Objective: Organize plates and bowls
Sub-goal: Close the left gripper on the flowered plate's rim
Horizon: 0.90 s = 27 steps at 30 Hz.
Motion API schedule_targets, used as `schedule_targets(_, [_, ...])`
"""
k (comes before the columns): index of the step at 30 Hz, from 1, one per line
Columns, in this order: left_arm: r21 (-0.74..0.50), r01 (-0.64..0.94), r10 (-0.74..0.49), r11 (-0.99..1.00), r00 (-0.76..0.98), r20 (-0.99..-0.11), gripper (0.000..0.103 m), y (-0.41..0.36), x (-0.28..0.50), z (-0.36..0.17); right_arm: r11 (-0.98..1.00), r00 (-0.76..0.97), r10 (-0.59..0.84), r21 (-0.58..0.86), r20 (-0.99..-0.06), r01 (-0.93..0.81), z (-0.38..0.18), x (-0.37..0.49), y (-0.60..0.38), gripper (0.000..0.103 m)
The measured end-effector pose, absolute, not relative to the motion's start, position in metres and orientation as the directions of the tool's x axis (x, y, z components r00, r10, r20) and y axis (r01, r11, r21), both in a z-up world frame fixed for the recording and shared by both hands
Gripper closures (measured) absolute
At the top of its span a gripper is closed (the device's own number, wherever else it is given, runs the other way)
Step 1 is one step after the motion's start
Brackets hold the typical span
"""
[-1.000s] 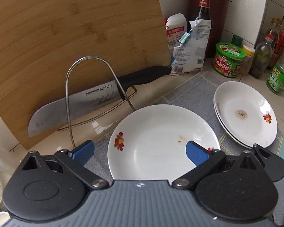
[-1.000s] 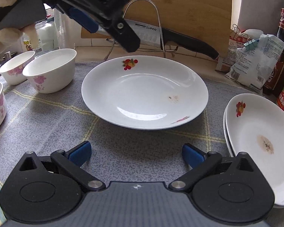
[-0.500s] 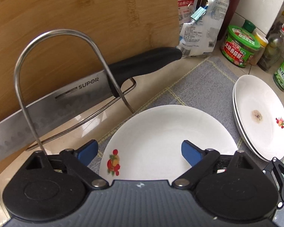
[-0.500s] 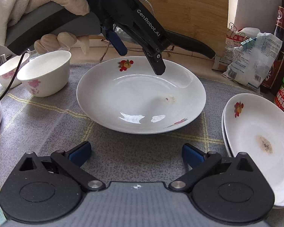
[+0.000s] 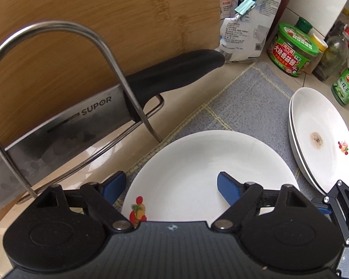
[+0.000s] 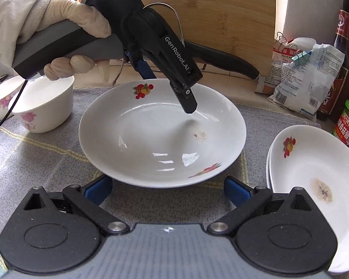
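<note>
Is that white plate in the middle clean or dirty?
Slightly dirty. The white fruit-patterned plate on the grey mat has a small brownish stain inside; otherwise it holds nothing.

**Glazed china, woven cloth, wood and steel**

The plate (image 6: 151, 139) is glossy white glazed china, catching bright highlights, with a dull brownish stain near its middle. The stacked plates (image 6: 314, 162) and the bowl (image 6: 44, 107) share that smooth shiny glaze. Beneath them the mat (image 6: 46, 158) is matt grey woven cloth, coarse in texture. The cutting board (image 5: 104, 23) is smooth, satin-finished wood with visible grain. The knife (image 5: 65, 134) has a brushed steel blade and a matt black plastic handle. The wire rack (image 5: 58, 28) is polished metal.
</note>
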<state>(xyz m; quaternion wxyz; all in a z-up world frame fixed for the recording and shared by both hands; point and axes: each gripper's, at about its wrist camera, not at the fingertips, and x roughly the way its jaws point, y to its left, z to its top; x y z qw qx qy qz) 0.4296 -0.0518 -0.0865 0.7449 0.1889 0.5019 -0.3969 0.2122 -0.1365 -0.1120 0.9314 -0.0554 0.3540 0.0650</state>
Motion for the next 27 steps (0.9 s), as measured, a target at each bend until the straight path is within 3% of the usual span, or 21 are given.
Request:
schedule_targets(2, [-0.116, 0.787, -0.401, 0.606, 0.177, -0.899, 0.019, -0.053, 0.429, -0.087, 0.983, 0.744, 0.087, -0.064, -0.663, -0.172, -0.111, 0.214, -0.137, 0.0])
schedule_targets(4, [-0.119, 0.79, -0.401, 0.601, 0.17, -0.9, 0.028, -0.054, 0.43, -0.087, 0.98, 0.744, 0.096, -0.069, -0.662, -0.188, -0.111, 0.215, -0.136, 0.0])
schedule_targets(27, [-0.096, 0.854, -0.389, 0.512, 0.13, -0.912, 0.029, -0.054, 0.427, -0.087, 0.969, 0.726, 0.169, -0.024, -0.666, -0.248, -0.11, 0.223, -0.144, 0.0])
